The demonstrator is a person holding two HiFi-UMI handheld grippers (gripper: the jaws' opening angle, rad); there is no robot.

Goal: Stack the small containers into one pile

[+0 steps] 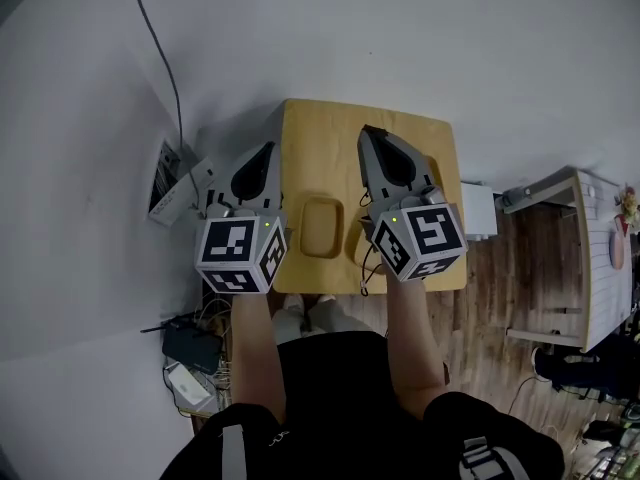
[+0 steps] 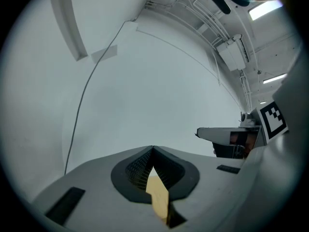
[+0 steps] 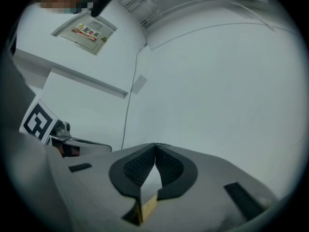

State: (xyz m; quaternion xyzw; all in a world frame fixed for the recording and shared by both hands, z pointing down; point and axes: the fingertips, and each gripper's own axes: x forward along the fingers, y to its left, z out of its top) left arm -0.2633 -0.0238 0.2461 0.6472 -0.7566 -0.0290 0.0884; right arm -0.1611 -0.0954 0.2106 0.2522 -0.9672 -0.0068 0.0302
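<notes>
Only the head view is any use for the task right now. It shows the little wooden table (image 1: 420, 158) and the container (image 1: 321, 226) sitting open side up near the front edge, right between my two grippers and touching neither. It's a rounded rectangle in about the same tan as the tabletop. Its long axis runs straight away from me toward the wall (image 1: 400, 38), with one short end pointing at me.

There's a curved rim (image 1: 357, 249) just to its right that could be a second one. It's mostly tucked under my right gripper's cube, so I can't really tell.

Both gripper views are tilted up and miss the container completely. They show the wall, a cable (image 2: 79, 115) running down it, and just a thin sliver of tan wood through the gap under the pads. The left gripper view also catches ceiling lights (image 2: 265, 8) and the other gripper's marker cube (image 2: 273, 120). The right gripper view gets a sign (image 3: 87, 32) up on the wall instead.

My left gripper (image 2: 152, 149) has its fingers pressed together with nothing in them. It's the same on my right gripper (image 3: 155, 145): tips touching and empty. Both hover above the table with their tips pointing away from me.
</notes>
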